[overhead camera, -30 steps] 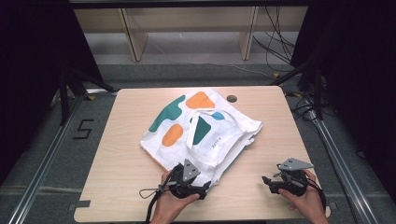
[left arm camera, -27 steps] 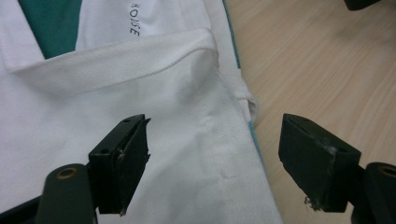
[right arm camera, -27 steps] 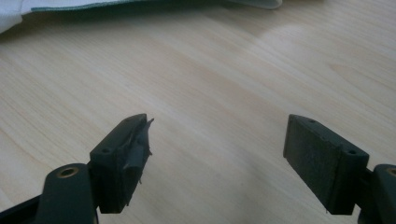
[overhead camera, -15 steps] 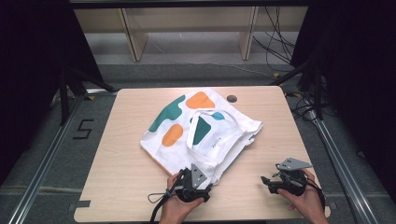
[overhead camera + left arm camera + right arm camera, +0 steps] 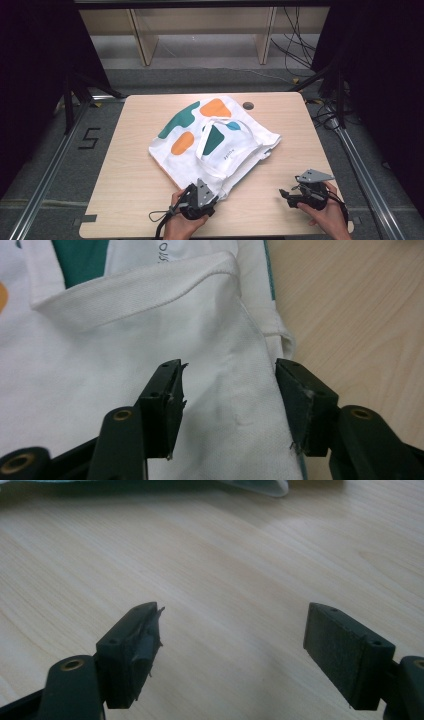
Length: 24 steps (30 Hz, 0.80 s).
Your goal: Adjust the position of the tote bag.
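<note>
Your left gripper (image 5: 200,200) covers the tote bag (image 5: 215,142)'s near corner in the high view; the small print on the bag is too small to read.

Left gripper (image 5: 230,395), jaws parted, straddling a fold of white tote bag (image 5: 150,355). Hemmed edge runs from 10 to 1 o'clock; teal print (image 5: 80,260) at 11 o'clock. Bare wooden table (image 5: 360,305) from 1 to 4 o'clock.

white tote bag (image 5: 220,150) with teal and orange blobs; pale wood table (image 5: 130,170)
</note>
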Motion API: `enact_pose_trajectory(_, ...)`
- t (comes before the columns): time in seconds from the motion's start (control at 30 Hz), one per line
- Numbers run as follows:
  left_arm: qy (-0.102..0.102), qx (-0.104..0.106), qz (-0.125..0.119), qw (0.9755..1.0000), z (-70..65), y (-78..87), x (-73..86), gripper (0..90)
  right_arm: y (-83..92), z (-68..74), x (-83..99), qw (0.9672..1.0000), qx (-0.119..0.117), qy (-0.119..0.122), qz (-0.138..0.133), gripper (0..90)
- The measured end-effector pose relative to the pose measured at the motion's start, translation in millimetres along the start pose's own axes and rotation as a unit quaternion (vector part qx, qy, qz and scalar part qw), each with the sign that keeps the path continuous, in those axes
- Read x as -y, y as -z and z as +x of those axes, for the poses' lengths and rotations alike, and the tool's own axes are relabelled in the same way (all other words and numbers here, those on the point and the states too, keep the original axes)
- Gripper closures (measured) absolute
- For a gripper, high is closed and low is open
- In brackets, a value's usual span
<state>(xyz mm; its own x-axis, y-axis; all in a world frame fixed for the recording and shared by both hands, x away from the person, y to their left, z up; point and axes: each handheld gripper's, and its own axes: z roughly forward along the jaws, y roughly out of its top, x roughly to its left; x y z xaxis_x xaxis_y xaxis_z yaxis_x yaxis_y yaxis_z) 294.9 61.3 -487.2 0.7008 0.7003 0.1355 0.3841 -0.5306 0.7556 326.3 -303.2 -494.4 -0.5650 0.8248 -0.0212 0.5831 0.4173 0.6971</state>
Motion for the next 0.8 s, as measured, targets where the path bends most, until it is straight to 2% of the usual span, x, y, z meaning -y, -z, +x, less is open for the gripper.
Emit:
enact_pose_trajectory(0.03, 0.016, 0.004, -0.011, 0.9998, 1.9, 2.1, 2.0, 51.6, -0.3, -1.2, -0.3, 0.9999, 0.002, 0.014, -0.002, 23.5)
enact_pose_trajectory(0.07, 0.014, 0.000, -0.010, 0.9999, 4.9, 5.4, 3.9, 58.2, -0.1, -0.6, 0.4, 0.9999, 0.001, 0.014, 0.000, 23.6)
enact_pose_trajectory(0.1, 0.006, -0.008, -0.010, 0.9999, 7.3, 8.1, 5.8, 61.0, 0.4, -0.4, 0.8, 1.0000, 0.000, 0.010, 0.000, 23.6)
enact_pose_trajectory(0.13, -0.014, -0.013, -0.001, 0.9998, 11.3, 12.0, 7.4, 61.0, 0.4, -0.4, 0.8, 1.0000, 0.000, 0.010, 0.000, 23.6)
enact_pose_trajectory(0.17, -0.007, -0.014, -0.009, 0.9998, 12.5, 13.0, 9.5, 63.9, 0.8, 0.2, 0.1, 1.0000, 0.000, 0.001, 0.002, 23.5)
enact_pose_trajectory(0.23, -0.021, -0.016, -0.004, 0.9996, 18.0, 19.0, 12.9, 76.9, -1.7, -2.5, -0.5, 0.9998, -0.001, 0.022, -0.004, 23.6)
enact_pose_trajectory(0.27, -0.020, -0.018, -0.007, 0.9996, 18.5, 20.2, 14.3, 80.0, -1.5, -1.9, 0.0, 0.9997, -0.003, 0.022, 0.001, 23.6)
enact_pose_trajectory(0.3, -0.027, -0.023, -0.007, 0.9993, 20.3, 22.4, 16.1, 80.0, -1.5, -1.9, 0.0, 0.9997, -0.003, 0.022, 0.001, 23.6)
enact_pose_trajectory(0.33, -0.042, -0.037, -0.005, 0.9984, 22.7, 27.3, 19.1, 83.9, -1.0, -1.9, 0.1, 0.9997, -0.005, 0.023, 0.002, 23.8)
enact_pose_trajectory(0.4, -0.053, -0.045, 0.002, 0.9976, 27.6, 32.8, 24.9, 86.9, -1.3, -1.4, -0.2, 0.9999, -0.002, 0.014, 0.000, 23.7)
enact_pose_trajectory(0.5, -0.043, -0.051, 0.007, 0.9978, 39.3, 40.8, 37.3, 87.5, -0.7, -1.2, 0.2, 0.9999, -0.003, 0.015, 0.004, 23.7)
enact_pose_trajectory(0.57, -0.028, -0.059, 0.007, 0.9978, 47.7, 46.6, 44.3, 87.6, -1.2, -1.9, 0.0, 0.9999, -0.002, 0.013, -0.001, 23.7)
enact_pose_trajectory(0.67, -0.012, -0.071, 0.007, 0.9974, 59.0, 54.7, 52.5, 87.6, -1.9, -1.8, -0.5, 0.9997, -0.003, 0.024, -0.004, 23.8)
enact_pose_trajectory(0.7, -0.007, -0.070, 0.009, 0.9974, 62.6, 56.5, 54.9, 87.6, -0.9, -0.3, -0.1, 0.9999, -0.003, 0.014, 0.001, 24.0)
enact_pose_trajectory(0.73, -0.003, -0.073, 0.012, 0.9972, 66.5, 58.9, 57.7, 87.5, -0.3, -0.7, -0.4, 0.9999, -0.001, 0.016, 0.004, 24.1)
enact_pose_trajectory(0.77, 0.003, -0.077, 0.011, 0.9970, 68.6, 59.5, 59.2, 87.4, -1.5, -1.6, -0.8, 0.9997, 0.001, 0.023, -0.008, 24.3)
enact_pose_trajectory(0.8, 0.007, -0.079, 0.009, 0.9968, 71.5, 60.3, 61.1, 87.2, -0.5, -0.8, -1.9, 0.9998, 0.000, 0.017, -0.005, 24.5)
